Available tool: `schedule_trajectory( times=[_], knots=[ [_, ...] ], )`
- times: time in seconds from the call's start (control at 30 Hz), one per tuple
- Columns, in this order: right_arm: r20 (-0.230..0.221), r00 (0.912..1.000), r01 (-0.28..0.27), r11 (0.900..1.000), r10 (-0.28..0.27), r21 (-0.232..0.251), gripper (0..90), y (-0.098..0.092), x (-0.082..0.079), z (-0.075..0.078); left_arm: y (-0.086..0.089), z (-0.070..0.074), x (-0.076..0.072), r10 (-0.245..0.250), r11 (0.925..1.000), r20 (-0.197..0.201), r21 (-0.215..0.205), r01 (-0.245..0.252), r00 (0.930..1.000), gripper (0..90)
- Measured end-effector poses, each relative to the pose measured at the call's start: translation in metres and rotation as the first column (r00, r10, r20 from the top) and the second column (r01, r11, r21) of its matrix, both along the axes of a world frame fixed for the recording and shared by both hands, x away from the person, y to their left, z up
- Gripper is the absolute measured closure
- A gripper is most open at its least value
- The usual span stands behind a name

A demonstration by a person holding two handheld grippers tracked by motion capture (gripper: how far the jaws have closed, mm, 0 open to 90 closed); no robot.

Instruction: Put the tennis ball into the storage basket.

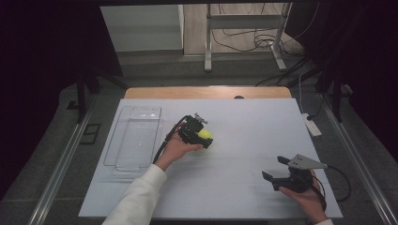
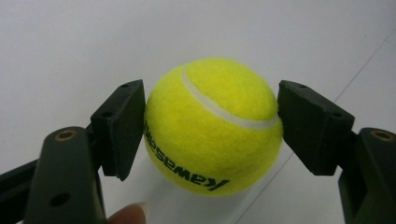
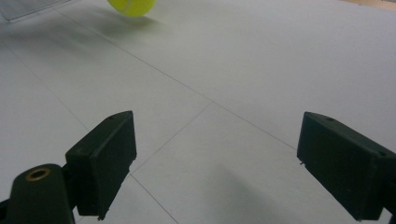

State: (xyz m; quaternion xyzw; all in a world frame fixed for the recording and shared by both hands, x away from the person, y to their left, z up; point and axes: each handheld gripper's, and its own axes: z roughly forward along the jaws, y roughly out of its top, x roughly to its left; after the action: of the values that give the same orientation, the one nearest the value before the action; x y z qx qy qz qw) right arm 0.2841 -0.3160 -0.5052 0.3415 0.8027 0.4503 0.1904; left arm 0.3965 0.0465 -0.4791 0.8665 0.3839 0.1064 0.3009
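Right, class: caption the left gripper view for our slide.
Left gripper shut on a yellow tennis ball over the white table.

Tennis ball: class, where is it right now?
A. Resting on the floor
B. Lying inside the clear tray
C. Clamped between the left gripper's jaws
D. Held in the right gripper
C: in the left gripper view both pads of the left gripper press the sides of the tennis ball.

Between your left gripper's (image 2: 211, 128) jaws sits the tennis ball (image 2: 212, 126), touching a pad on each side, with the table sheet (image 2: 70, 42) under and beyond it. Ahead of your right gripper's (image 3: 215, 163) jaws lies bare sheet; the ball is far ahead, to their left. The clear tray (image 1: 136, 136) lies left of your left gripper.
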Motion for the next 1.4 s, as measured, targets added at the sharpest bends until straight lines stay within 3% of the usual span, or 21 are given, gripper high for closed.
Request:
schedule_trajectory(
  times=[0.6,1.4],
  knots=[
    [0.002,1.0000,0.006,1.000,-0.006,-0.003,12.3,0.000,0.000,0.000,0.020,0.012,-0.019,0.011,0.9956,0.060,-0.094,-0.005,0.9981,27.1],
    [0.005,1.0000,0.007,1.000,-0.007,-0.008,12.3,0.001,0.002,-0.002,0.047,0.031,-0.043,0.034,0.9810,0.148,-0.194,-0.004,0.9885,27.1]
  ],
)
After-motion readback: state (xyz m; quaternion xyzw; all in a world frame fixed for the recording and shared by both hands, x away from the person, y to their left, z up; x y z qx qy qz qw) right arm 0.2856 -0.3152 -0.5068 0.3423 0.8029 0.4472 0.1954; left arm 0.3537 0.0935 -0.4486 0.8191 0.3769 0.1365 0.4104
